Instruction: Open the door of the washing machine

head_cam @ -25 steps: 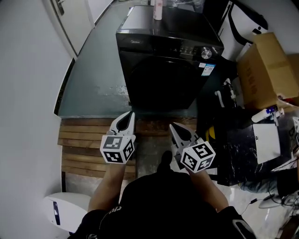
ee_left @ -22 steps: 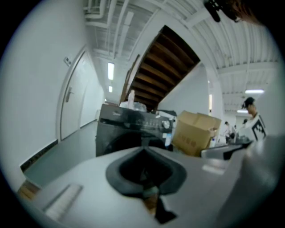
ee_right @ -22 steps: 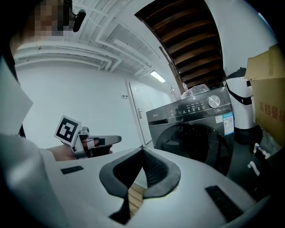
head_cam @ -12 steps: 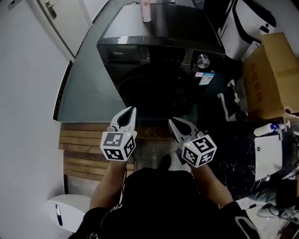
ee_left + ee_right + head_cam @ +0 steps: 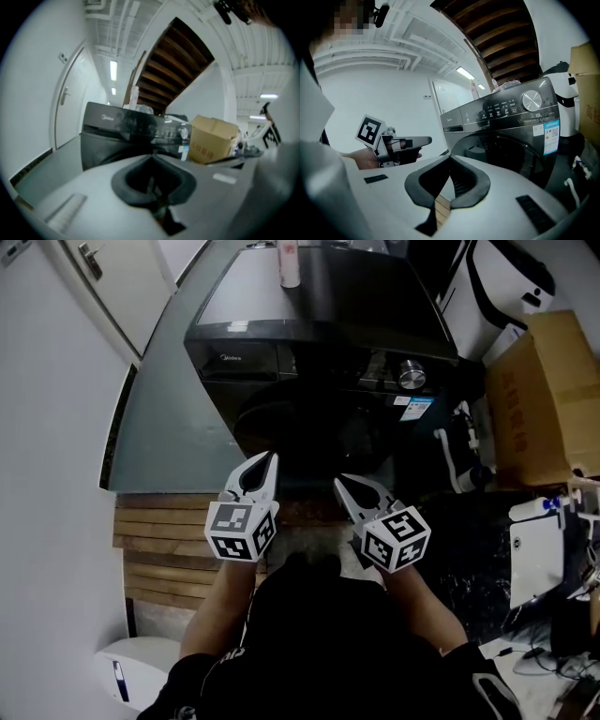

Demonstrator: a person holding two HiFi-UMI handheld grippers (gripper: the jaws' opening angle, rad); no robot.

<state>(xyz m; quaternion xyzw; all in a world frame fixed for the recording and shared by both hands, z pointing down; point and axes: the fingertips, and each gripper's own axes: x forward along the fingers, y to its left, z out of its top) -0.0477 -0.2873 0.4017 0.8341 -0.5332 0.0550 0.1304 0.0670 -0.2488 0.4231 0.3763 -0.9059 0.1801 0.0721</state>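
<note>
A black front-loading washing machine [image 5: 309, 352] stands ahead of me, its round dark door [image 5: 305, 432] closed. In the head view my left gripper [image 5: 270, 458] and right gripper [image 5: 337, 483] are side by side just short of the machine's lower front, both shut and empty. The left gripper view looks over its closed jaws at the machine [image 5: 124, 133] from the left. In the right gripper view the door [image 5: 511, 152] and the silver dial [image 5: 531, 100] sit close on the right, and the left gripper [image 5: 401, 143] shows on the left.
A pink-white bottle [image 5: 290, 262] stands on the machine's top. To the right are a cardboard box [image 5: 539, 395], a white appliance [image 5: 506, 277] and cluttered cables and papers. A wooden slatted platform [image 5: 159, 540] lies underfoot. A white door [image 5: 89, 282] is on the left wall.
Both grippers and my head have moved forward toward the washing machine, which now sits nearer and larger in the head view. The jaws stayed shut.
</note>
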